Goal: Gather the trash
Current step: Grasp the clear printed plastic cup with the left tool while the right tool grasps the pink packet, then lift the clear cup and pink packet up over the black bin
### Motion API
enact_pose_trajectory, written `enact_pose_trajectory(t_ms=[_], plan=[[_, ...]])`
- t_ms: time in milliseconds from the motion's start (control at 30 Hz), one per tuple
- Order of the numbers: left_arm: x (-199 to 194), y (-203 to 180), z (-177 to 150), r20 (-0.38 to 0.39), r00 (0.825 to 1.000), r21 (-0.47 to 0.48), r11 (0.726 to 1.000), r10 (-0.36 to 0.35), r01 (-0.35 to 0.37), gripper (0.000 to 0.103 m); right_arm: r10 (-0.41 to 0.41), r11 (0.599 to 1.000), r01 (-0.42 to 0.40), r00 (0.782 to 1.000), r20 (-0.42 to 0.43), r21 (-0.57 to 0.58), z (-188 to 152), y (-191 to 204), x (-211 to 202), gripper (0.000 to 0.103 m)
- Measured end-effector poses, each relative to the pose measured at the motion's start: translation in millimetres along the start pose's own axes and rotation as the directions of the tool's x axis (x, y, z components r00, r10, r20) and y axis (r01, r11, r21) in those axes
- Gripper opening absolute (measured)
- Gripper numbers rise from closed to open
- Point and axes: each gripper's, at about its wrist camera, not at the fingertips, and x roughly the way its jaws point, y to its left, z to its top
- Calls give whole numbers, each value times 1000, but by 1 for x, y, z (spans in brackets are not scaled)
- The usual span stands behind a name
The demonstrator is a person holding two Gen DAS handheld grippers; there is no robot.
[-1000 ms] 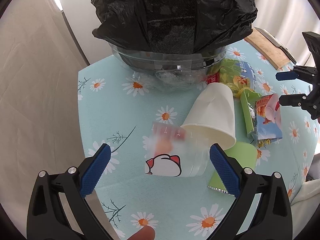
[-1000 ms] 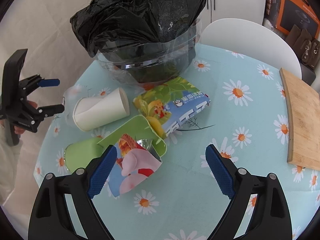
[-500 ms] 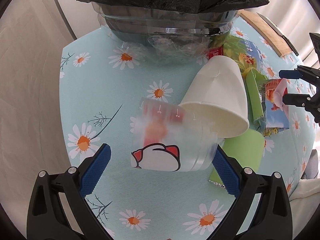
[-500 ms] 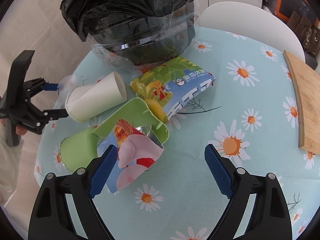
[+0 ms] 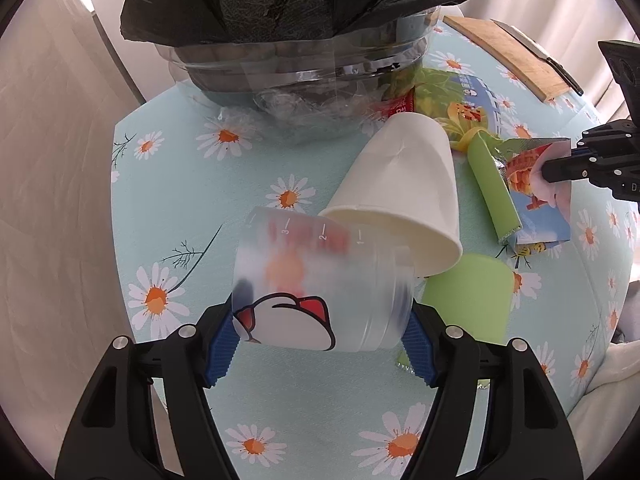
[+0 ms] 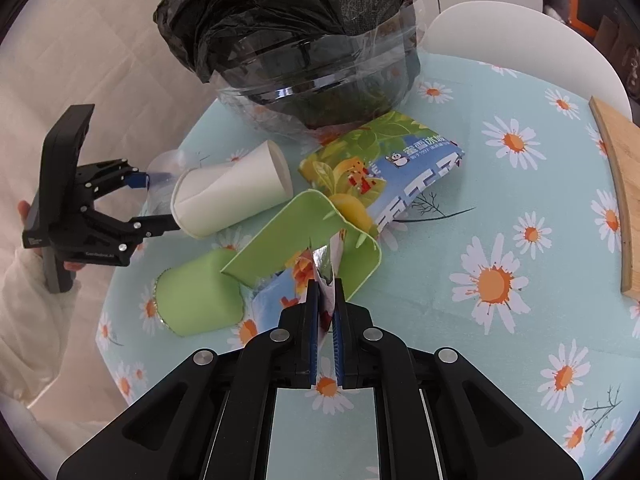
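A translucent plastic cup [image 5: 320, 280] with a cat print lies on its side on the daisy tablecloth [image 5: 180, 200]. It is between the blue pads of my left gripper [image 5: 320, 340], whose jaws are closing and touch both its sides. A white paper cup [image 5: 404, 184] lies against it. My right gripper [image 6: 325, 286] is shut on the edge of a blue and pink snack wrapper [image 6: 272, 300], which is tucked under a green foam sheet [image 6: 296, 236]. The clear bin [image 5: 304, 64] with a black bag [image 5: 300, 0] stands behind the pile.
A green foam roll [image 6: 196, 300] and a yellow-blue snack bag [image 6: 392, 160] lie in the pile. A wooden board [image 6: 624, 200] sits at the right table edge, with a white chair [image 6: 520, 48] behind it. A white-sleeved hand [image 6: 32, 320] holds the left gripper [image 6: 156, 200].
My left gripper came down around the plastic cup and its jaws narrowed onto it. The right gripper's jaws went from wide open to shut on the snack wrapper's edge.
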Motion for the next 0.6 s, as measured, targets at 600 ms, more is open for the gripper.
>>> enact_pose_trajectory(t_ms=[600], plan=[[-55, -34, -19, 18, 992, 10, 992, 123, -123, 70, 66, 993, -53, 989, 130, -103, -14, -1, -63, 6]])
